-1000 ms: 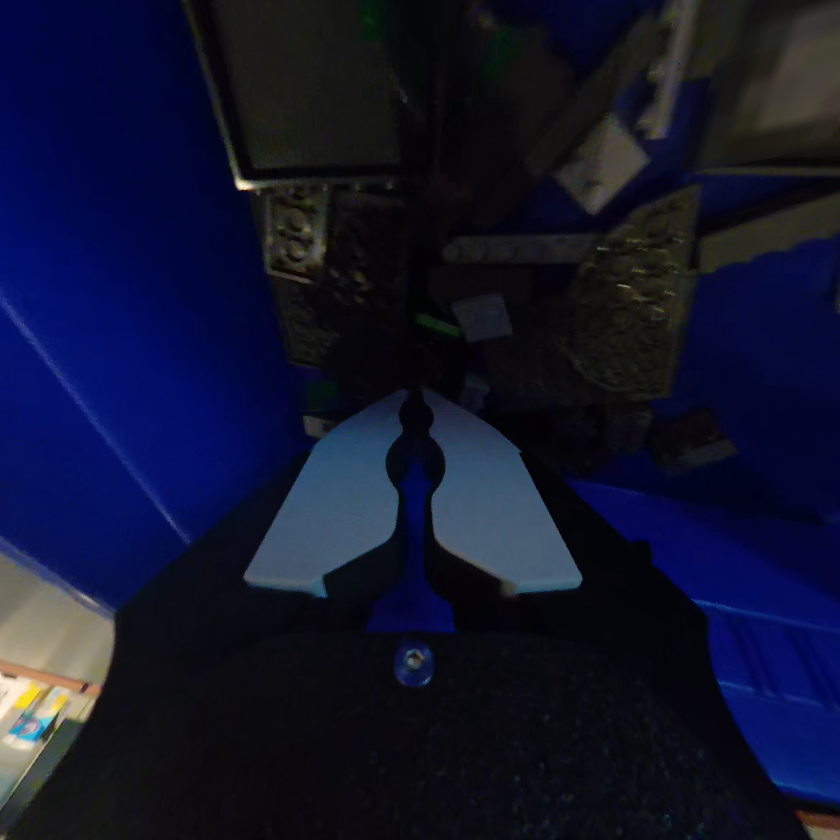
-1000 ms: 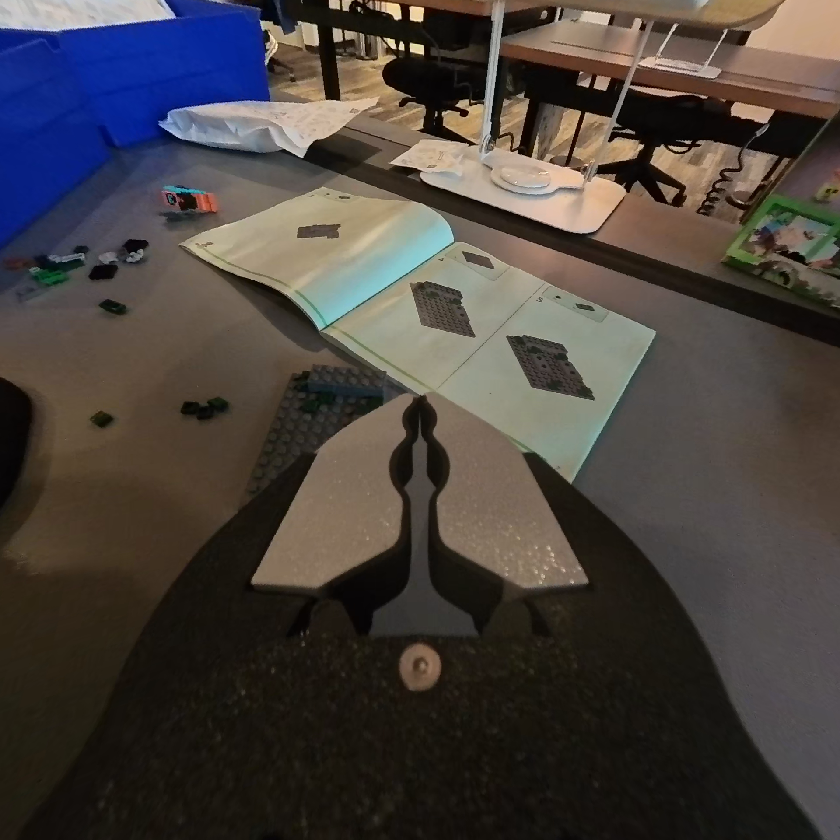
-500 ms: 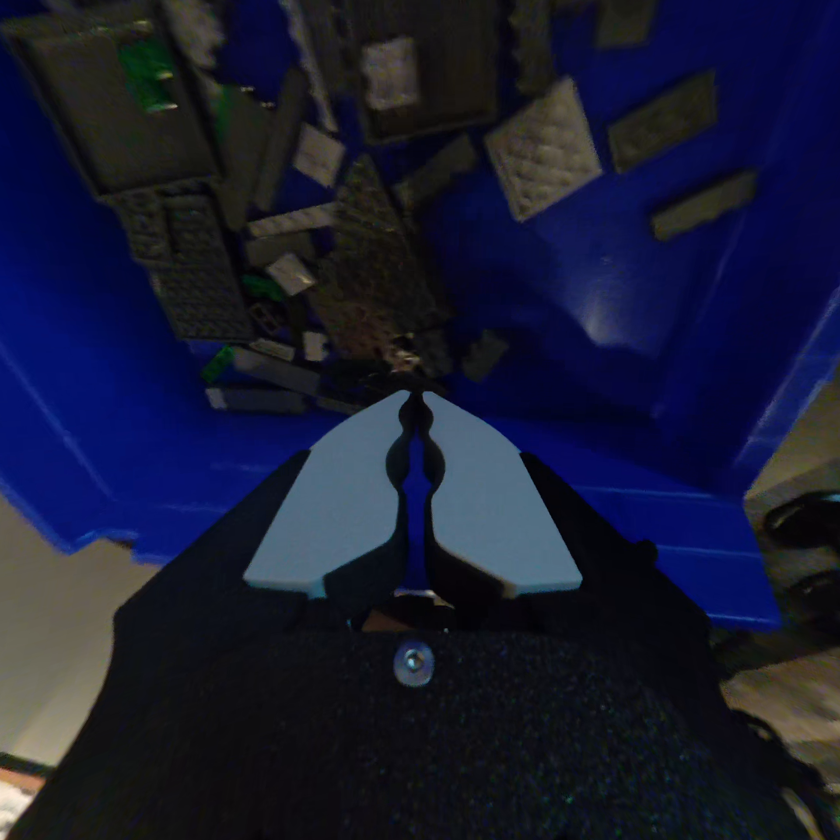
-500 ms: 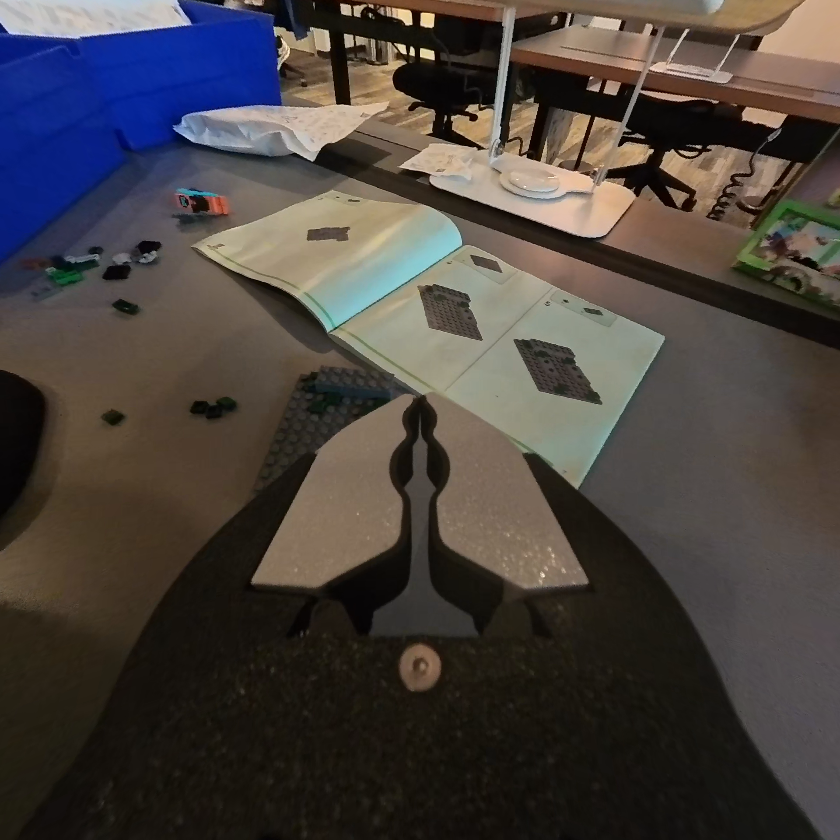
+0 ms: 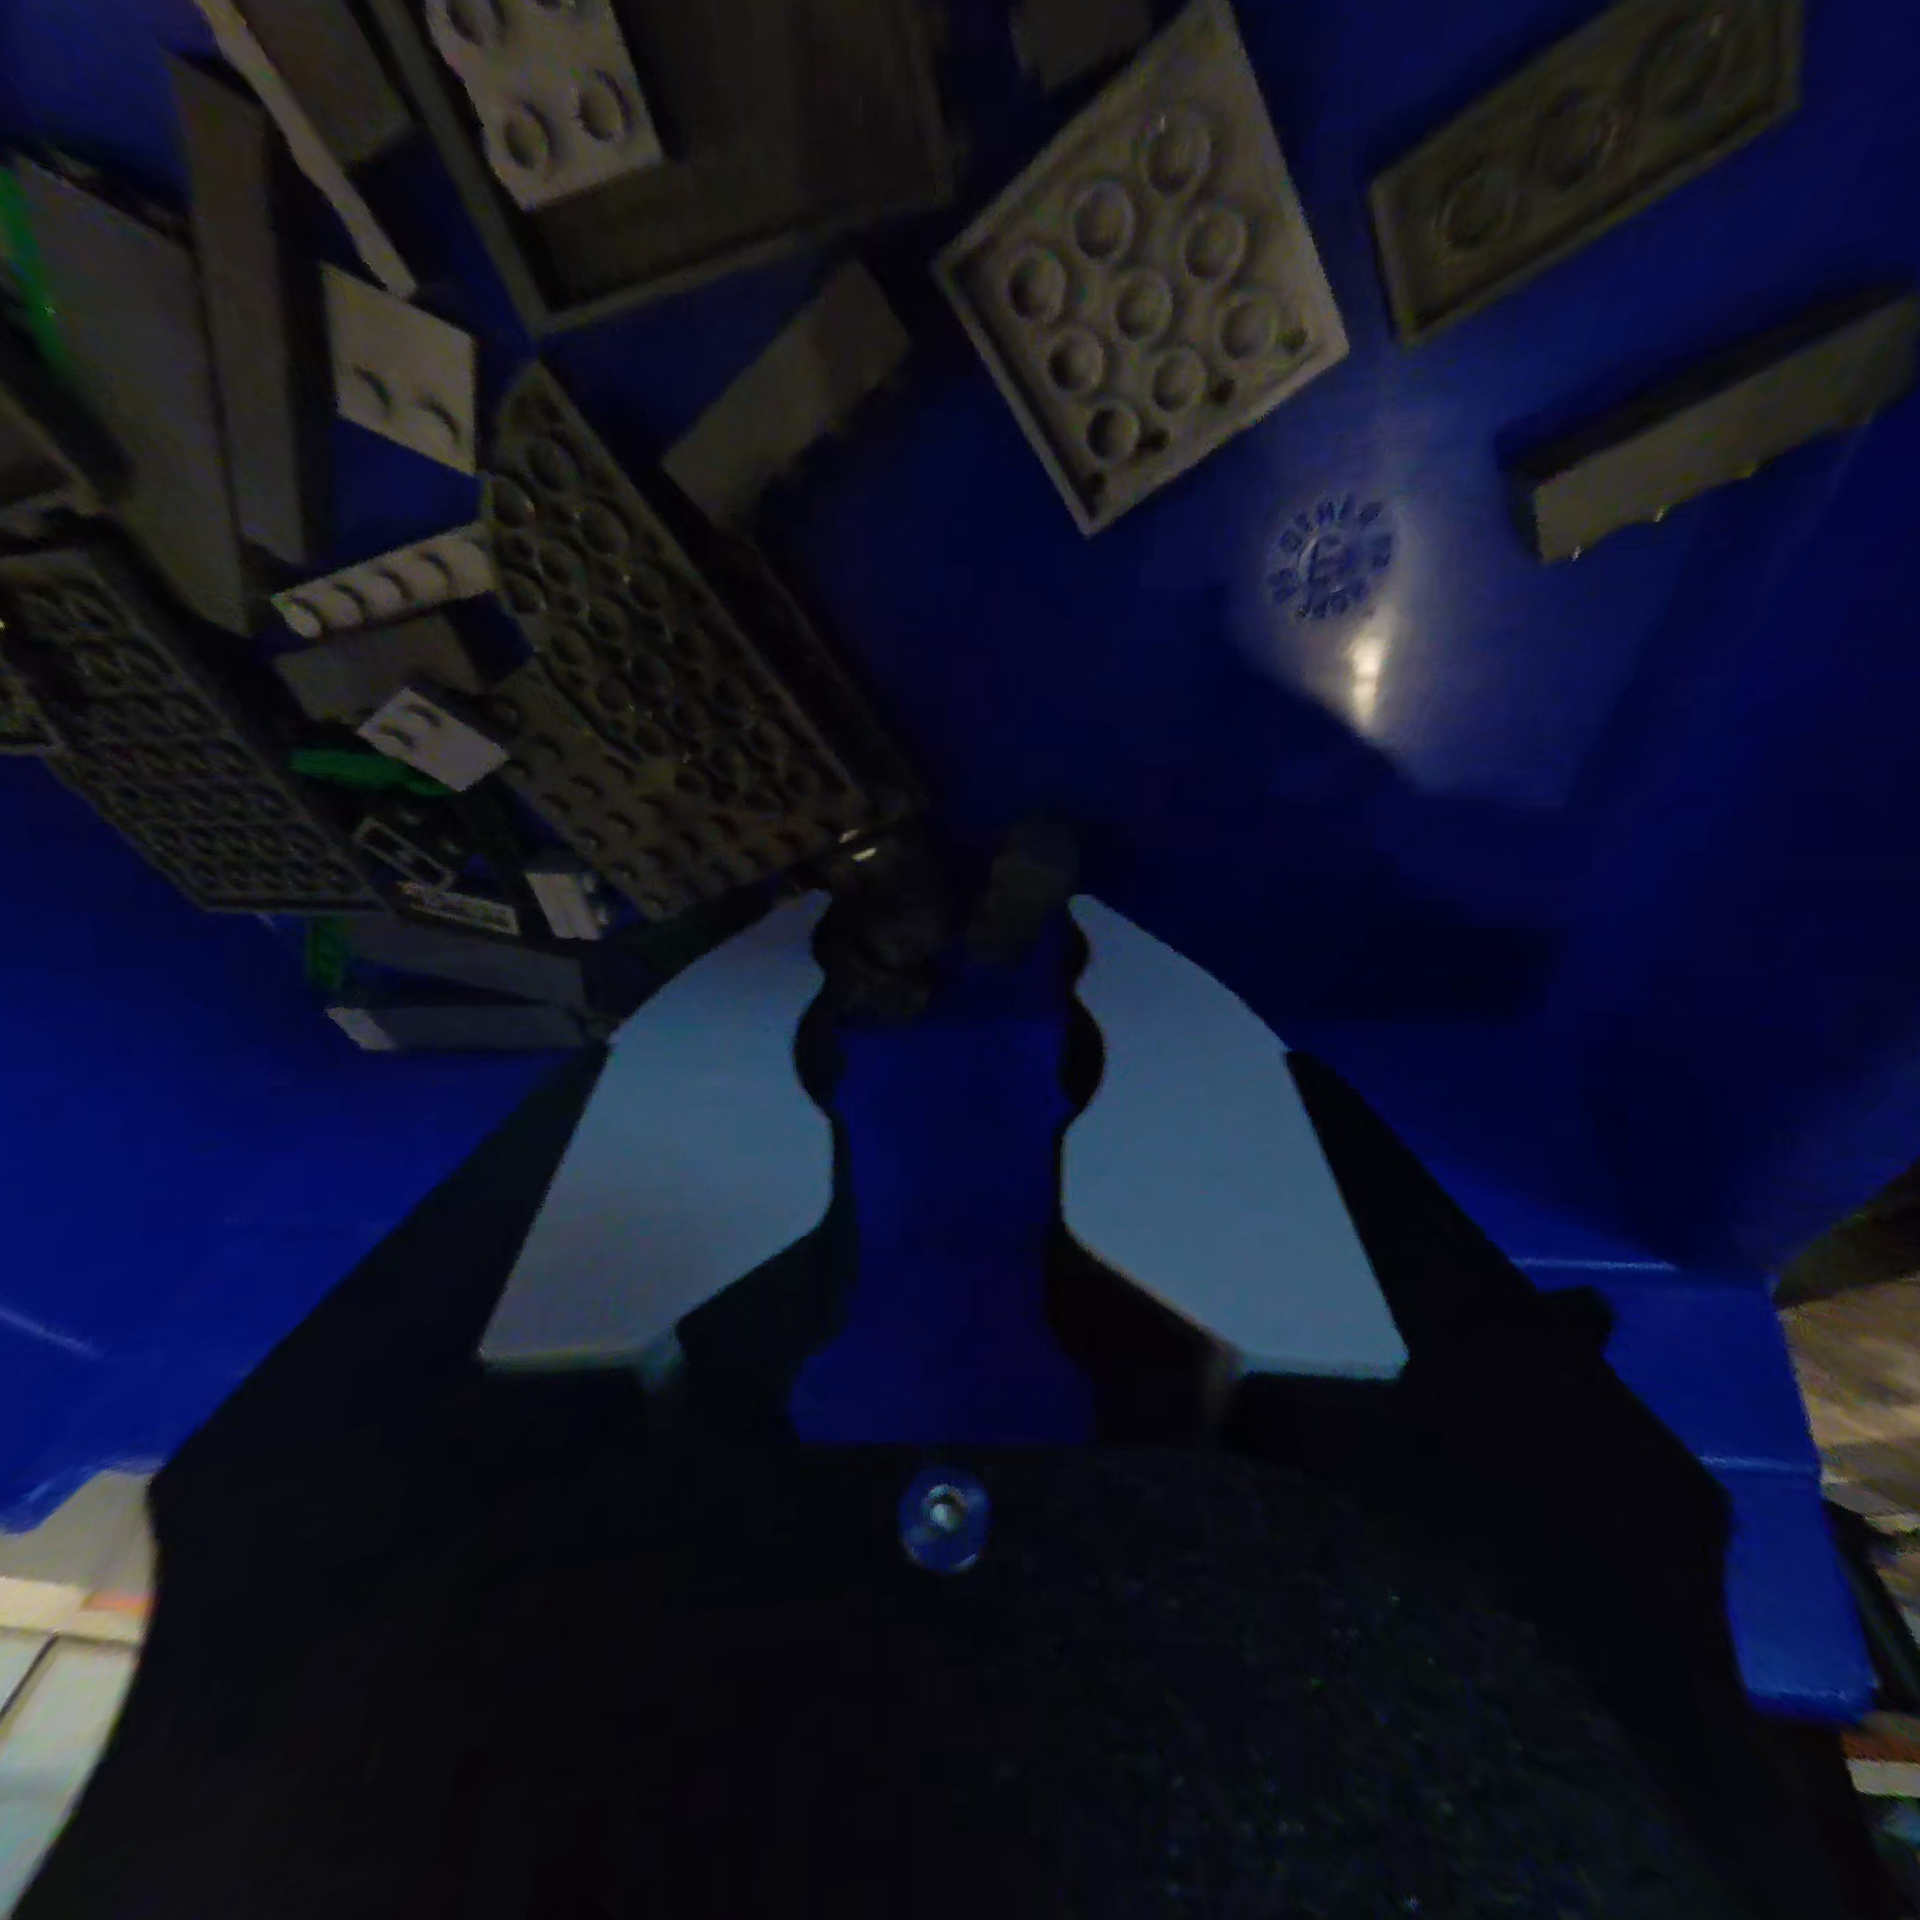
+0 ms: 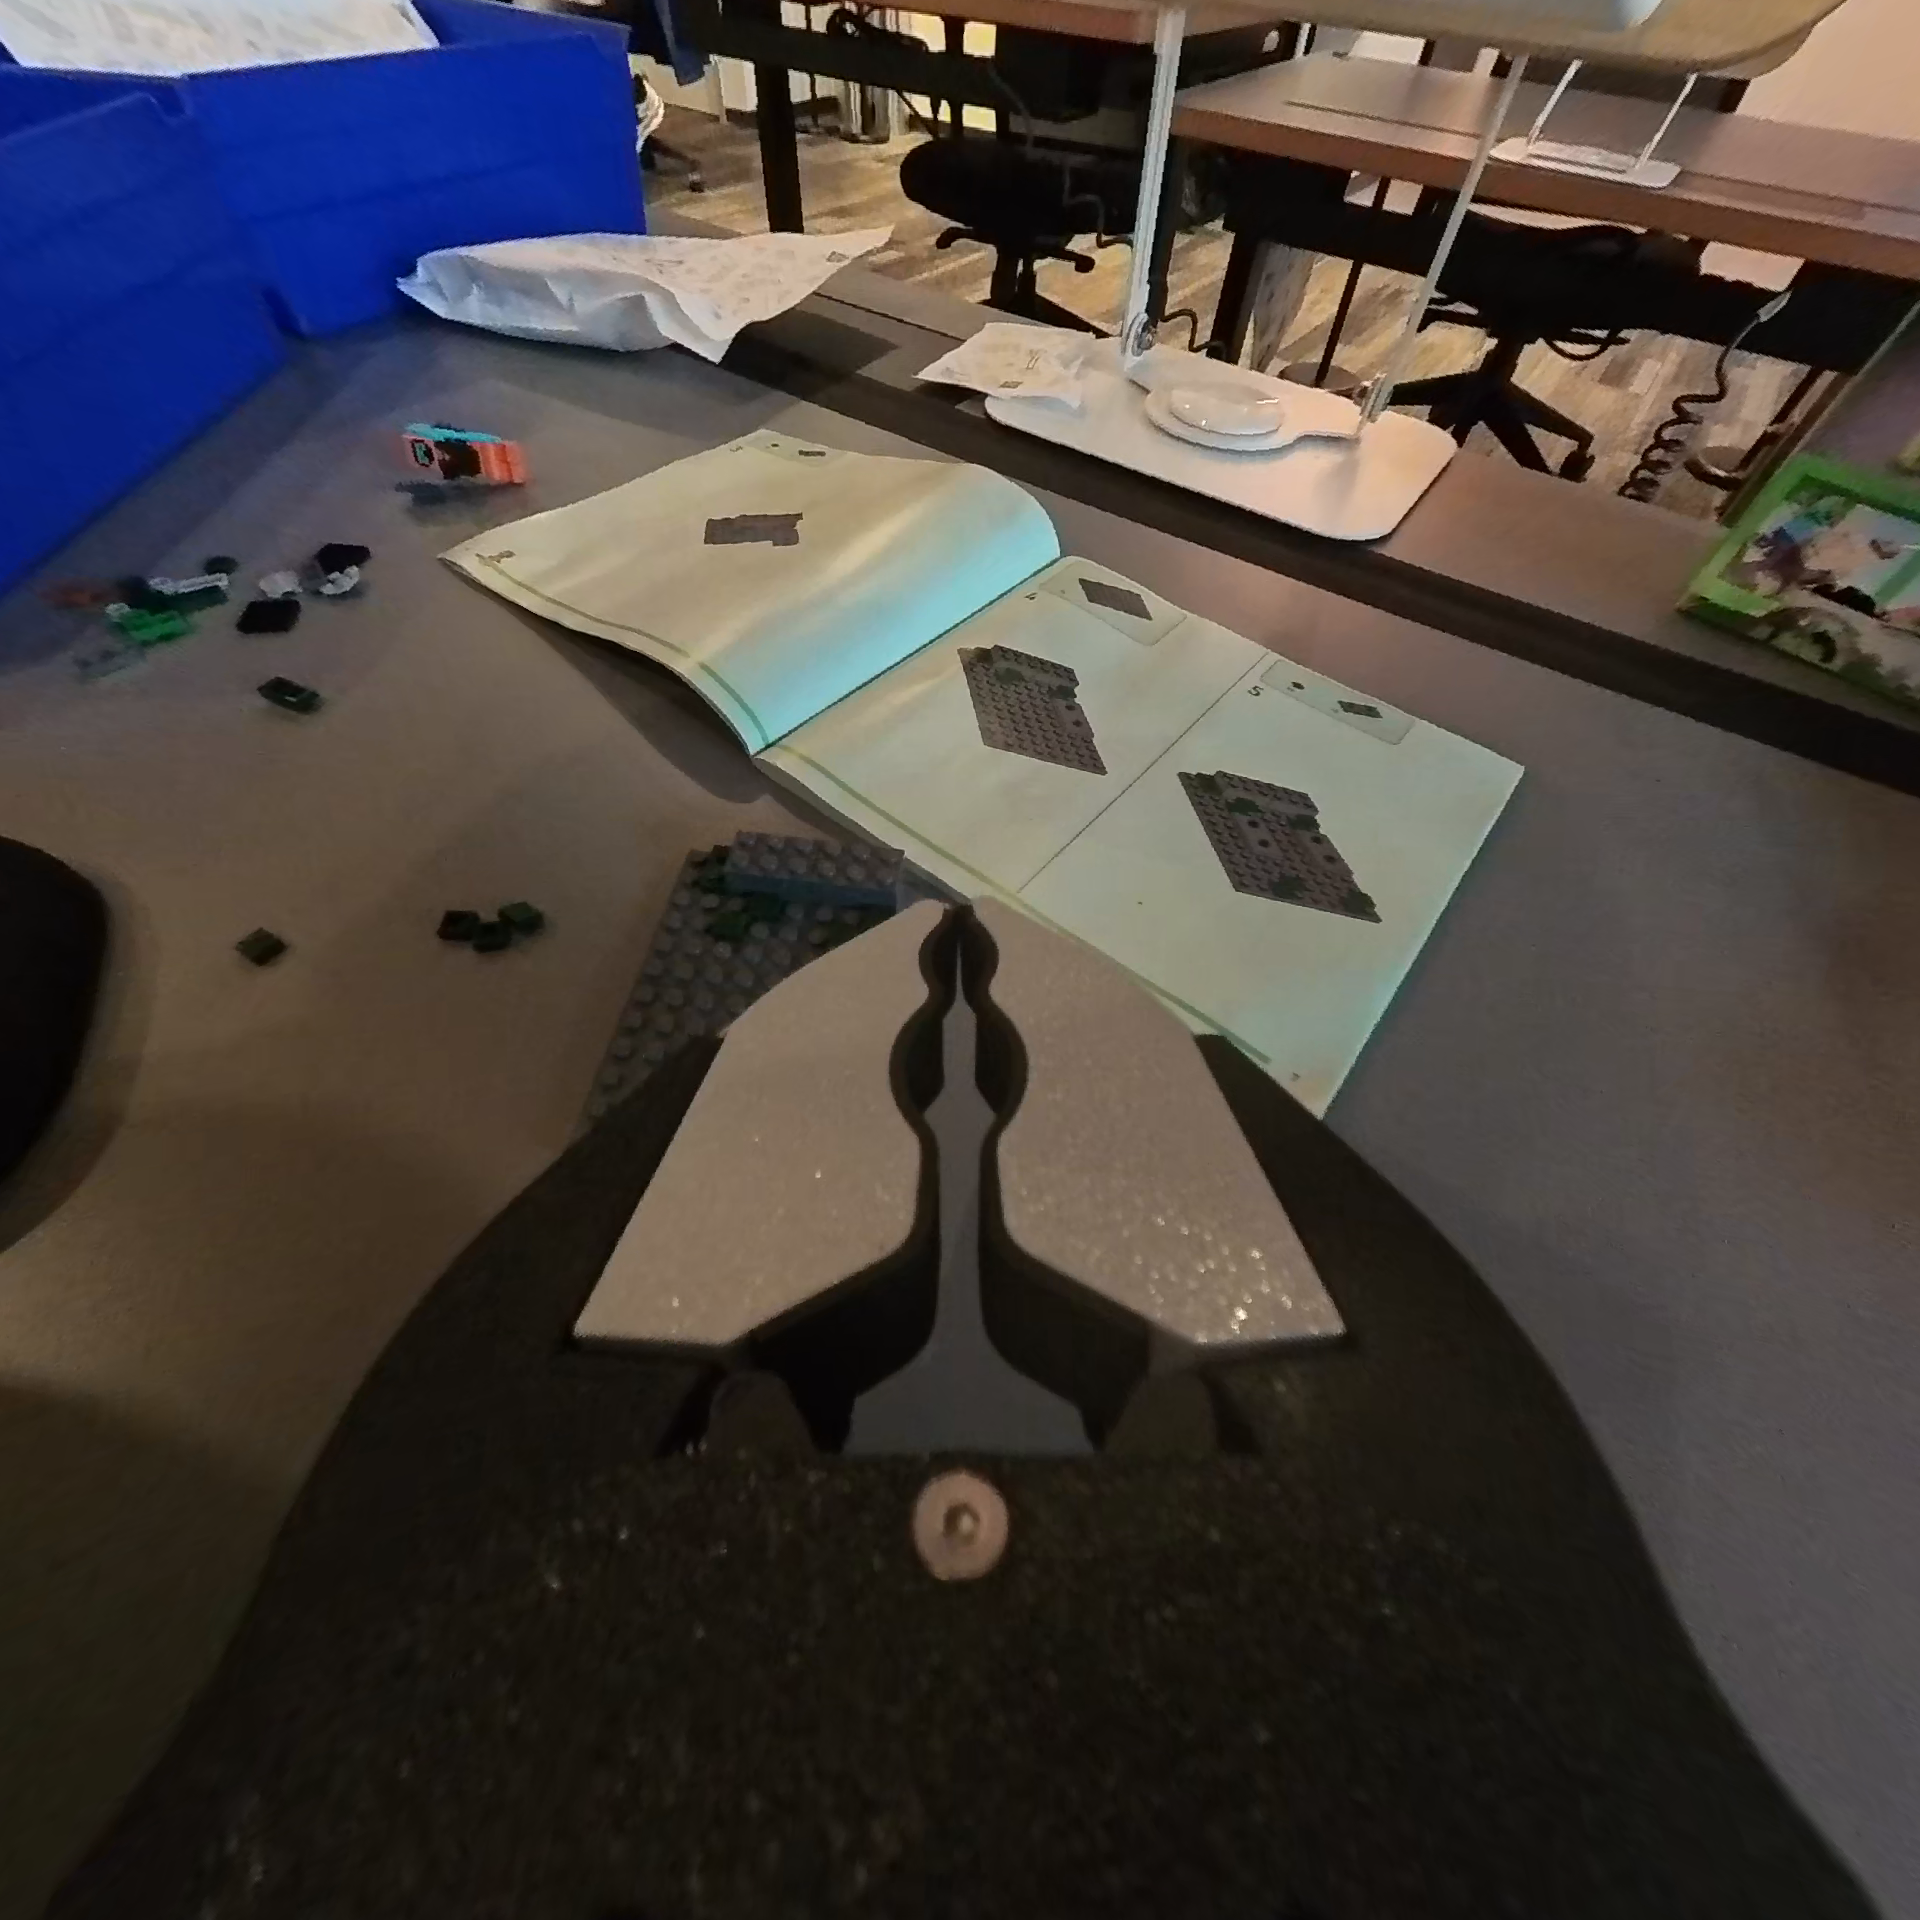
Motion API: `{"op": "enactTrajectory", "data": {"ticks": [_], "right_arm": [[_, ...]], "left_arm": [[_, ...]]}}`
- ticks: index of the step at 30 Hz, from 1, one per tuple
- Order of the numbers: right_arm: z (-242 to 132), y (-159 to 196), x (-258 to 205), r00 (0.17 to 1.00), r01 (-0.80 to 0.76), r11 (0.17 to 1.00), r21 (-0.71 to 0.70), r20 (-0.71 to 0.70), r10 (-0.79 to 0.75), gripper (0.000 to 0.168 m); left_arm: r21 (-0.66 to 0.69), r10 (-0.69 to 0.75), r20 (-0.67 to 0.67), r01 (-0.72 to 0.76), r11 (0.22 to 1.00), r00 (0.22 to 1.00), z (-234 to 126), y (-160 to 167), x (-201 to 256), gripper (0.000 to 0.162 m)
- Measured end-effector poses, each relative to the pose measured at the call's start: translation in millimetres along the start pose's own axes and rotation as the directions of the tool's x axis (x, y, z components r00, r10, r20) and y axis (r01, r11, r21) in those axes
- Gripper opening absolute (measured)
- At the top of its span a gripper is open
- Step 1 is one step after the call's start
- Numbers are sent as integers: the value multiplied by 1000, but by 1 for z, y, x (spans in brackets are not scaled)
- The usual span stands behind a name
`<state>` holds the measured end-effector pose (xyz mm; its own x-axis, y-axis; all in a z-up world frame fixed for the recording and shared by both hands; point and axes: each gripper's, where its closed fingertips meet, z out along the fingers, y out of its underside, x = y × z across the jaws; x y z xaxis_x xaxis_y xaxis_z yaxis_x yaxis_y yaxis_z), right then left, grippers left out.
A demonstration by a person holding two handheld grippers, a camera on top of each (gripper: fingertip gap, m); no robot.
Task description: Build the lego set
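Observation:
My left gripper (image 5: pixel 948 914) is open, low inside a blue bin (image 5: pixel 1299 935) of grey lego plates. A small dark piece (image 5: pixel 888 945) and a small grey piece (image 5: pixel 1023 883) lie between its fingertips; I cannot tell if they touch. A long dark studded plate (image 5: pixel 665 665) lies just left of the tips, a square grey plate (image 5: pixel 1138 260) farther off. My right gripper (image 6: pixel 958 916) is shut and empty, hovering over a grey baseplate (image 6: pixel 717 966) that carries a blue-grey brick (image 6: pixel 810 868) and small dark green pieces.
An open instruction booklet (image 6: pixel 935 675) lies behind the baseplate. Loose small pieces (image 6: pixel 488 925) and a pile (image 6: pixel 208 603) lie to the left, with a small orange and teal build (image 6: pixel 462 457). Blue bins (image 6: pixel 312 177), a white paper bag (image 6: pixel 644 281), a lamp base (image 6: pixel 1247 447) and a green box (image 6: pixel 1818 582) stand around the table's edges. Across from one pair of fingers to the other is roughly 55 centimetres. My left gripper's tips are some 9 centimetres from the square grey plate (image 5: pixel 1138 260).
My left gripper has gone from shut to open and moved lower into the bin, towards the pieces on its floor. My right gripper has stayed shut and hardly moved.

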<state>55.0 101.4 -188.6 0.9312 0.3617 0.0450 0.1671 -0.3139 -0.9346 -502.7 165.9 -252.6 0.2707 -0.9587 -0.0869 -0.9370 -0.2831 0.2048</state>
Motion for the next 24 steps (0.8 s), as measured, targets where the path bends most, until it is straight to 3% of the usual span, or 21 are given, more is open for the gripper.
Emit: {"op": "enactTrajectory", "data": {"ticks": [3,7,9,14,19,24], "right_arm": [[-1,0,0,1000,-4,1000,4,1,4,0],[-1,-1,-1,1000,-7,1000,9,11,7,0],[-1,-1,-1,1000,-10,1000,10,16,10,0],[0,-1,-3,1000,-4,1000,10,26,4,0],[-2,-2,-2,1000,-10,1000,16,24,10,0],[-3,-1,-1,1000,-10,1000,13,19,10,0]], "left_arm": [[-18,18,5,-18,1000,1000,1,-2,5,29],[73,41,-149,-30,997,988,-14,-10,41,29],[174,37,-252,7,985,967,-32,-17,59,42],[379,-105,-162,160,912,981,-55,-37,13,43],[300,-198,4,188,935,980,-22,-39,-34,47],[249,-217,-40,220,943,975,-5,-47,-39,40]]}}
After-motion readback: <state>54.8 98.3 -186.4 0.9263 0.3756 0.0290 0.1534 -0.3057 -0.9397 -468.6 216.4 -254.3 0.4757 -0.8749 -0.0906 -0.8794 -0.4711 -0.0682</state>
